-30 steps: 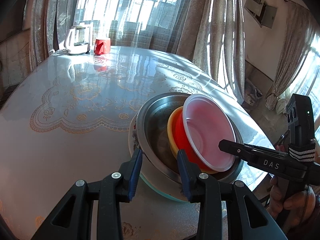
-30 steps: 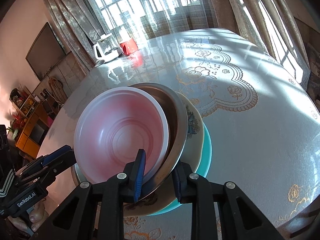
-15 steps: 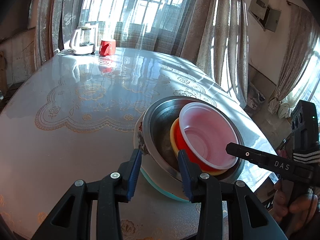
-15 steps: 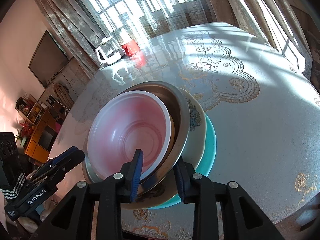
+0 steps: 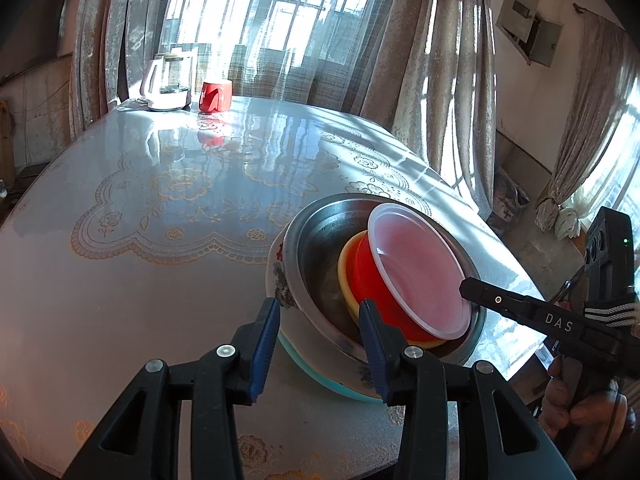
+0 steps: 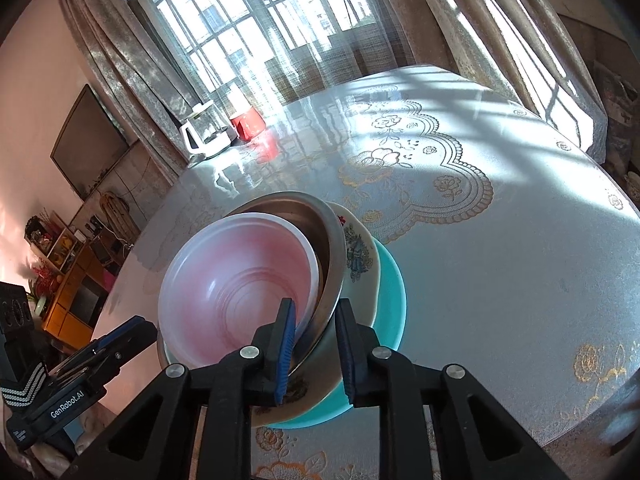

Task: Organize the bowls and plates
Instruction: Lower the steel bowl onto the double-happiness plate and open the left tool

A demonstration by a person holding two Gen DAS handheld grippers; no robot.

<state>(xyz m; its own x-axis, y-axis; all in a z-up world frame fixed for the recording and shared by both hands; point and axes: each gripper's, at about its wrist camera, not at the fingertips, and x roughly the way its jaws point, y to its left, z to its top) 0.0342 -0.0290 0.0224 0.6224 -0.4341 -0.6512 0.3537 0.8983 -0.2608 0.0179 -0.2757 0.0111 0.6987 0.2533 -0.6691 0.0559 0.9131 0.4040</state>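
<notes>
Right wrist view showed the pink bowl (image 6: 236,284) nested tilted in the steel bowl (image 6: 332,256), atop a floral plate (image 6: 360,256) and teal plate (image 6: 394,300) near the counter (image 6: 500,280) edge. The right gripper (image 6: 314,350) had its fingers part-open astride the steel bowl's rim, gripping nothing visibly; the left gripper (image 5: 316,344) likewise straddled the opposite rim. Judging by this, stacking was nearly finished; next, level the bowls or withdraw.

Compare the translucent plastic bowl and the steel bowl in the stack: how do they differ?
The plastic bowl is translucent and pinkish; the steel bowl is opaque, shiny metal. The plastic bowl is narrower and sits inside the steel bowl, on a red and a yellow bowl; the steel bowl rests on a floral plate. Both are round, open upward and tilted.
</notes>
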